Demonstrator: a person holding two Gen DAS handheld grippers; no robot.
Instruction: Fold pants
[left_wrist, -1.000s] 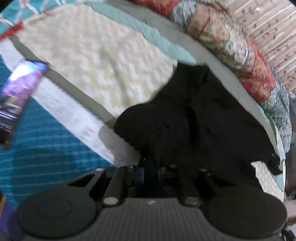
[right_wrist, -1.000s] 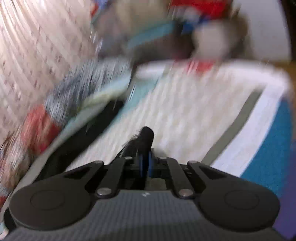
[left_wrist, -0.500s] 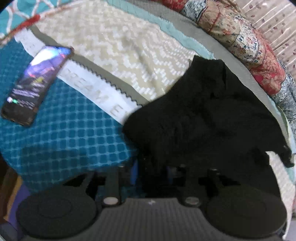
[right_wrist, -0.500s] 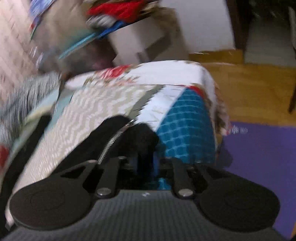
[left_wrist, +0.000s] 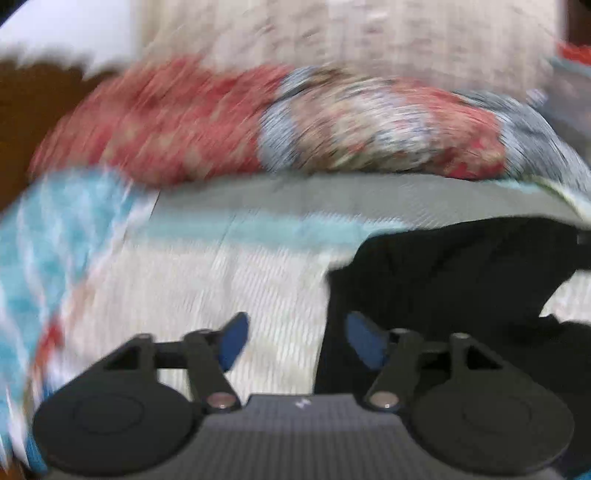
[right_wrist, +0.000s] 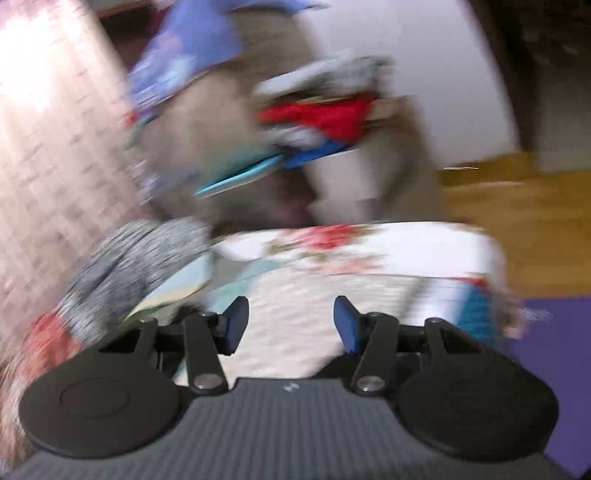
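**Both grippers letting go, pants down on the bed**

Blurry shots from both wrist cams, so going only by what's readable.

Left gripper (left_wrist: 293, 338): jaws spread wide and opening further, blue pads facing each other with nothing pinched between them. Just cream zigzag bedspread (left_wrist: 207, 284) showing through the gap. Black pants (left_wrist: 461, 280) lying in a rumpled heap on the bed, right of the gap and running out ahead of the right-hand finger (left_wrist: 364, 341). Dark cloth sits behind that finger in the left wrist view, but can't tell if it's actually touching the pad or just lower down. Beyond the fingertips, a pale teal and grey border strip of the bedspread, then a long red and blue-grey patterned quilt roll (left_wrist: 295, 122) across the far side.

Right gripper (right_wrist: 290, 321): jaws partway apart and opening too, nothing held. Only the cream bedspread (right_wrist: 295, 310) visible between the pads. No pants clearly showing in this view. Ahead of the fingertips, the bed's end with a white floral sheet (right_wrist: 332, 247) draped over it. Off to the left of the left-hand finger (right_wrist: 234, 325), a grey speckled bit of quilt. Further out past the bed, a smeared pile of clothes (right_wrist: 317, 118) in red, blue and grey. Wooden floor (right_wrist: 517, 229) and a purple mat (right_wrist: 554, 369) off to the right of the right-hand finger.
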